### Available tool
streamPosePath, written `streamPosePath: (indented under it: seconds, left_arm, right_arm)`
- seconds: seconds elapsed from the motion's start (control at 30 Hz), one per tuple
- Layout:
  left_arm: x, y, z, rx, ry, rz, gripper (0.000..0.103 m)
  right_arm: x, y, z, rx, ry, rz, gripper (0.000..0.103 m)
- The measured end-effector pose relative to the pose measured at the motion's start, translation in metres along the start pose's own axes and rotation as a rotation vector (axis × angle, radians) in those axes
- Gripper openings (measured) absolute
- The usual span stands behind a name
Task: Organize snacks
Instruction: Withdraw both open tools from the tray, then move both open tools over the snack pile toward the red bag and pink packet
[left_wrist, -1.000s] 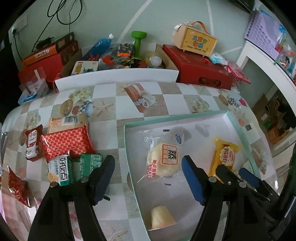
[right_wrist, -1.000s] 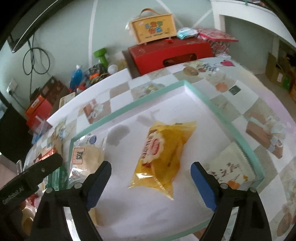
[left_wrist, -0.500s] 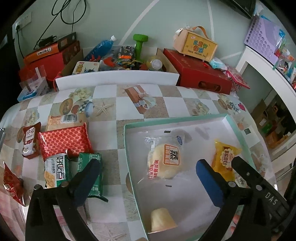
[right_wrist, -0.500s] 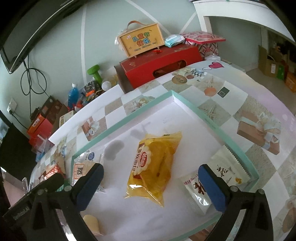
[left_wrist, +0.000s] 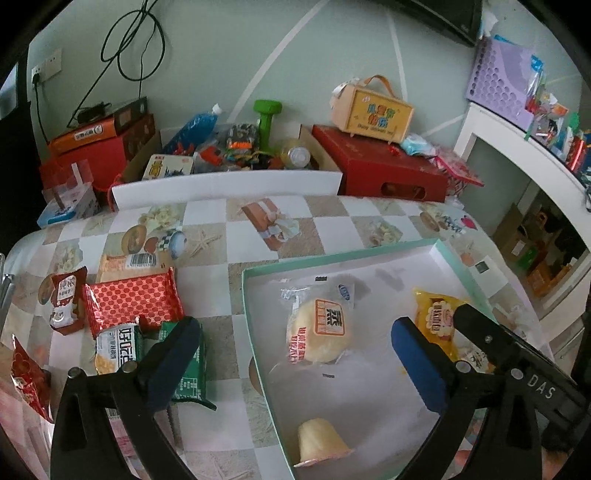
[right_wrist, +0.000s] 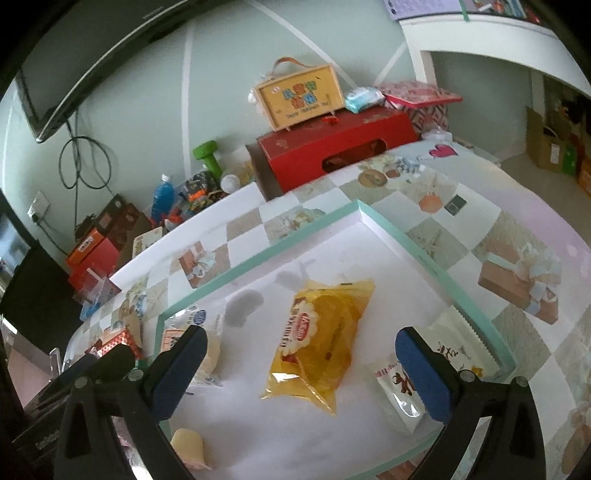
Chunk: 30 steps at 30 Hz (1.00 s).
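A: What is seen ahead of the jaws?

B: A teal-rimmed box (left_wrist: 246, 314) is laid on the checked surface (left_wrist: 207, 221); both sets of jaws are held wide open, having just been opened, with nothing gripped.

A: And the snacks?

B: A yellow packet (right_wrist: 321, 343) is framed between the right gripper's (right_wrist: 301, 373) jaws; a bun (left_wrist: 319, 328) lies between the left gripper's (left_wrist: 291, 363) jaws, a green packet (left_wrist: 186, 363) behind its left jaw.
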<state>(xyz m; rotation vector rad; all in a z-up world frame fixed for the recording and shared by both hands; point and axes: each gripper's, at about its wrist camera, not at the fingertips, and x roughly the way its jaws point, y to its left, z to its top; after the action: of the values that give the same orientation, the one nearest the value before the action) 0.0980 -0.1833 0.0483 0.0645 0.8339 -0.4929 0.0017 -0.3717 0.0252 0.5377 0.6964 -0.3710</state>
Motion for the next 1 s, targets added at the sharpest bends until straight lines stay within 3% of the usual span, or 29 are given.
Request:
streamPosePath:
  seconds: [0.23, 0.47, 0.63, 0.87, 1.0]
  left_arm:
    - [-0.013, 0.008, -0.004, -0.013, -0.006, -0.071, 0.103]
    - [-0.037, 0.023, 0.001, -0.044, -0.094, -0.03, 0.103]
    - [-0.046, 0.028, 0.005, -0.045, -0.091, -0.031, 0.103]
    - [-0.056, 0.056, -0.001, -0.078, -0.023, 0.022, 0.103]
    - [-0.07, 0.088, -0.004, -0.119, -0.024, 0.114, 0.103]
  right_arm:
    - [0.001, 0.009, 0.0, -0.025, 0.015, 0.02, 0.103]
    - [-0.005, 0.012, 0.001, 0.009, -0.025, 0.053, 0.103]
    - [-0.007, 0.019, 0.001, -0.007, -0.026, 0.053, 0.103]
    - [-0.012, 0.033, 0.0, -0.026, -0.025, 0.065, 0.103]
    - [-0.019, 0.048, -0.002, -0.051, -0.041, 0.089, 0.103]
